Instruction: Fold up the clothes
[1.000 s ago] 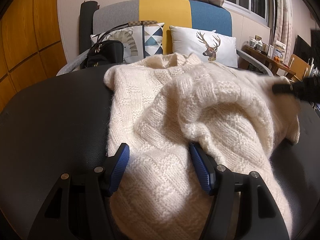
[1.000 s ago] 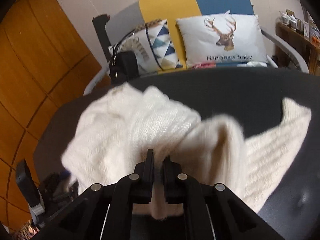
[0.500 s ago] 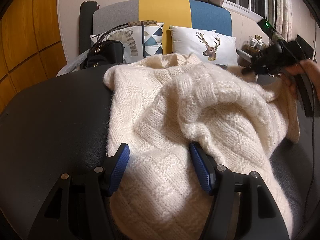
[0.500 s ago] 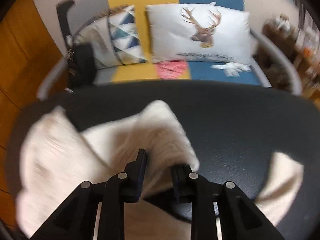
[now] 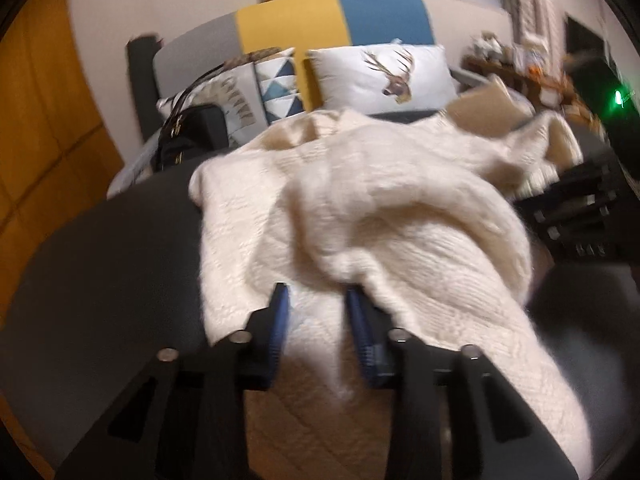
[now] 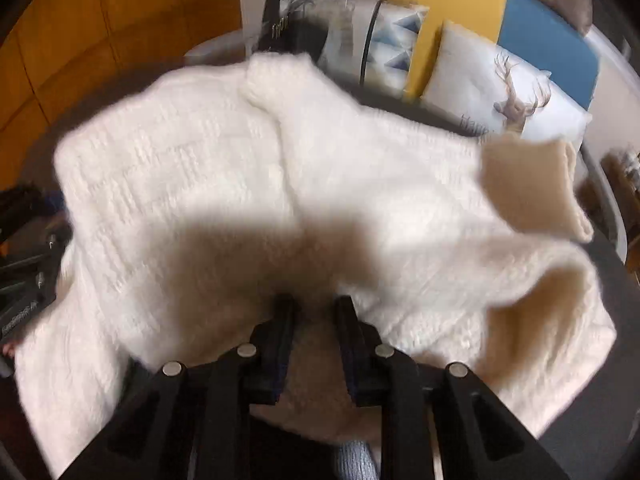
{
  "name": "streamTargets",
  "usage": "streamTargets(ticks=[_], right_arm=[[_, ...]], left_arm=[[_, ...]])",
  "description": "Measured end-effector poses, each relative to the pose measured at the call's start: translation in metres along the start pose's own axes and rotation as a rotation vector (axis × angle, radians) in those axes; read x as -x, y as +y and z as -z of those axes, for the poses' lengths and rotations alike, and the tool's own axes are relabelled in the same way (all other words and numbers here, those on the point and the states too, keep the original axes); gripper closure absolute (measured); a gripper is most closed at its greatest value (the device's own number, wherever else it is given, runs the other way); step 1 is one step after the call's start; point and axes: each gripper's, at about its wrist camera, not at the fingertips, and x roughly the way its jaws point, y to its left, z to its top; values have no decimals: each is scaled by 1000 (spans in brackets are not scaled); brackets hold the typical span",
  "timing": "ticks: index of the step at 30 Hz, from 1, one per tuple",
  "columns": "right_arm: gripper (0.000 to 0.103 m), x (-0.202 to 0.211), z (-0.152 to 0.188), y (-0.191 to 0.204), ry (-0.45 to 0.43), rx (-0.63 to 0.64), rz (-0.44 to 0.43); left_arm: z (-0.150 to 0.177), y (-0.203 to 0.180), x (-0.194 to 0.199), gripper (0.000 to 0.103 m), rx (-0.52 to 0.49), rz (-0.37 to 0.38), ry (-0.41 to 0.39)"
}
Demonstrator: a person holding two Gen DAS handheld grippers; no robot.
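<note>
Cream knitted sweater (image 5: 360, 216) lies bunched on the black bench (image 5: 100, 264); left gripper (image 5: 316, 312) and right gripper (image 6: 314, 316) each pinch a fold with narrowed fingers.

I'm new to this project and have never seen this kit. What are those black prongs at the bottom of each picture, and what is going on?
A person holds a hand tool in each hand, each ending in a two-fingered claw with a camera looking along it. One picture is from the left claw, the other from the right claw. A cream knitted sweater lies bunched on a dark table. Both claws have sweater fabric between their fingers; blur hides how tightly they grip. Behind is a sofa with a deer cushion.
</note>
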Motion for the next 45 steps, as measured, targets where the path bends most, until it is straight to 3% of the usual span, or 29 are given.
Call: streamTargets(ticks=[5, 8, 12, 18, 37, 40, 42, 45], right_arm=[[83, 4, 3, 1, 62, 4, 51], [84, 9, 11, -8, 79, -27, 41], [84, 15, 22, -20, 75, -66, 16], [84, 22, 36, -21, 59, -111, 16], [84, 53, 75, -61, 114, -196, 50], [84, 61, 79, -64, 88, -230, 59], [81, 72, 80, -63, 29, -249, 60], [77, 97, 81, -62, -115, -289, 43]], left_arm=[[-8, 9, -2, 79, -12, 8, 14], [-10, 22, -11, 82, 24, -19, 57], [-4, 33, -24, 82, 60, 10, 105], [1, 7, -29, 82, -101, -69, 87], [17, -27, -27, 82, -366, -41, 134], [18, -31, -17, 82, -402, 9, 143], [7, -22, -2, 81, -334, 106, 129], [-17, -2, 19, 78, -213, 103, 30]])
